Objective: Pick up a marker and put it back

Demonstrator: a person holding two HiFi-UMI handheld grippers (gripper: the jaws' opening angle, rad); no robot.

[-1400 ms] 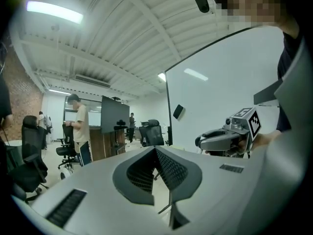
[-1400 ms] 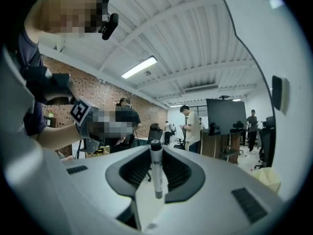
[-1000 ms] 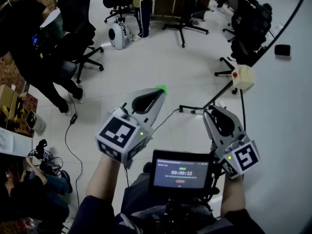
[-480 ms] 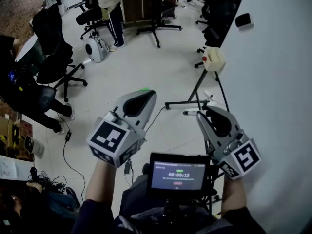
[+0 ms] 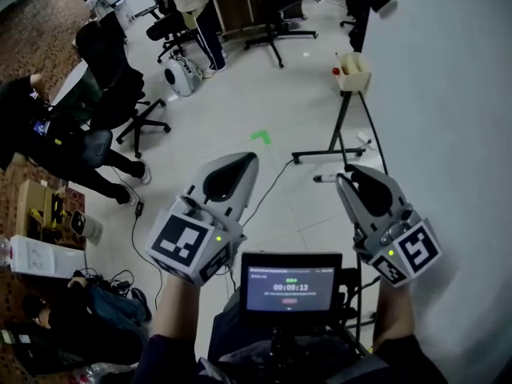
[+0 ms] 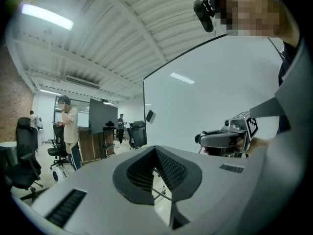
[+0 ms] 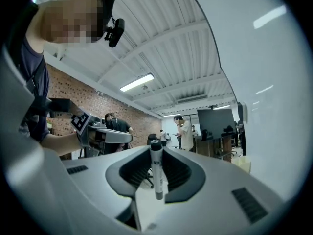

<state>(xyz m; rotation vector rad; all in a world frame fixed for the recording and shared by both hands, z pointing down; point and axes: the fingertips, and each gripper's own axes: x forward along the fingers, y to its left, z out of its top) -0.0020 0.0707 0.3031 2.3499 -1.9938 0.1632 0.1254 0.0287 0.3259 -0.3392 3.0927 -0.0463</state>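
Observation:
A white marker with a black cap (image 7: 157,173) stands upright between the jaws of my right gripper (image 7: 156,150), which is shut on it. In the head view the marker's end (image 5: 323,178) pokes out to the left of the right gripper (image 5: 342,180). My left gripper (image 5: 243,161) is held beside it at about the same height; its jaws meet at the tip with nothing between them (image 6: 155,151). Both are held over the floor, beside the large whiteboard (image 5: 448,134). A cream box (image 5: 354,72) sits on the board's stand further ahead.
The stand's black legs (image 5: 332,146) reach across the floor ahead of the right gripper. Office chairs (image 5: 128,106), several people (image 5: 56,138), a white machine (image 5: 182,77) and a floor cable (image 5: 276,186) lie left and ahead. A small screen (image 5: 290,282) hangs below my grippers.
The floor, stand and cream box have slid up and left in the head view as both grippers travel along the whiteboard. The marker stays in the right gripper.

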